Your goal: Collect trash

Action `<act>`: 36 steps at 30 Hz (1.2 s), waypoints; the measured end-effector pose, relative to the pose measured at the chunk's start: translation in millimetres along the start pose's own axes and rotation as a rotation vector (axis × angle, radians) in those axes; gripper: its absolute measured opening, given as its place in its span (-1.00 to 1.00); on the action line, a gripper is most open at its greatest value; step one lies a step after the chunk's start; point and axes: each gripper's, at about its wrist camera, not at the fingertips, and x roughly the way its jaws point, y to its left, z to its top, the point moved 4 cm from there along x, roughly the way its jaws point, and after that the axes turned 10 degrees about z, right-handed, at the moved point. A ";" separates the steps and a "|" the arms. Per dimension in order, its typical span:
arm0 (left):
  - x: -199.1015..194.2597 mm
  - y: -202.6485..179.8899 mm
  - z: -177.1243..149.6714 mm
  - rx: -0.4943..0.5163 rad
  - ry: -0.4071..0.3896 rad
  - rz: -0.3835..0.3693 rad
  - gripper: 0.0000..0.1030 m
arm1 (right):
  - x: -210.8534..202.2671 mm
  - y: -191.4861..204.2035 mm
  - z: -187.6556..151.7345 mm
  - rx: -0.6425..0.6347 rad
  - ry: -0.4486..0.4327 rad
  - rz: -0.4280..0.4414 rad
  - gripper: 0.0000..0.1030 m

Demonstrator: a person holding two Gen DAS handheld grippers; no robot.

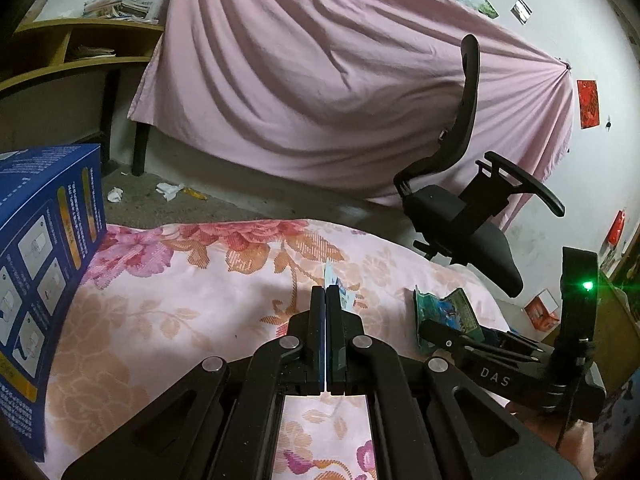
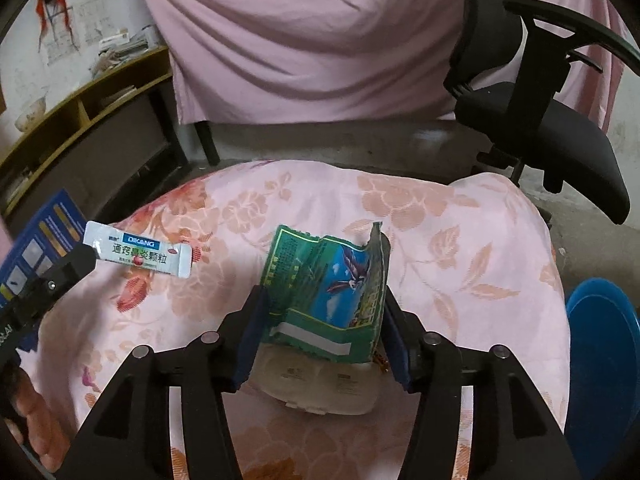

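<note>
1. At the far left, a blue box (image 1: 44, 264) stands on a bed covered by a pink flowered quilt (image 2: 460, 248).
2. Just right of the box, the left gripper (image 1: 326, 300) has its jaws clenched on a small white medicine sachet (image 2: 140, 249), pinching one end so the rest sticks out in the air above the quilt.
3. In the middle, the right gripper (image 2: 322, 312) has its jaws set wide on either side of a crumpled green wrapper (image 2: 332, 300). The pads appear to touch its edges, but whether they are squeezing it cannot be told.
4. Under the wrapper, an off-white plastic tray (image 2: 324, 392) lies on the quilt, partly hidden.
5. To the right, a blue bin (image 2: 604, 344) sits beside the bed, and a black office chair (image 1: 460, 200) stands beyond it on the floor.
6. Likely step: gripping the wrapper. To do it well, close on the wrapper's stiffer folded middle, lift straight up clear of the tray, and keep the sachet pinched firmly meanwhile.
</note>
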 end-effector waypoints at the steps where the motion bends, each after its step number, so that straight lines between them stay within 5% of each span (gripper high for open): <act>1: -0.6 0.0 0.1 -0.001 -0.001 -0.001 -1.00 | 0.5 -0.3 -0.9 0.000 0.005 0.000 -0.30; 10: -4.6 -4.7 0.1 0.008 -0.019 -0.021 -1.00 | -2.8 5.0 -4.4 -0.019 -0.005 0.025 -0.53; 20: -22.5 -19.8 0.1 0.070 -0.127 -0.023 -1.00 | -29.4 11.7 -1.3 -0.046 -0.144 0.060 -0.78; 36: -29.7 -21.6 -1.2 0.093 -0.179 -0.022 -1.00 | -43.2 27.5 -1.7 -0.126 -0.223 0.084 -0.93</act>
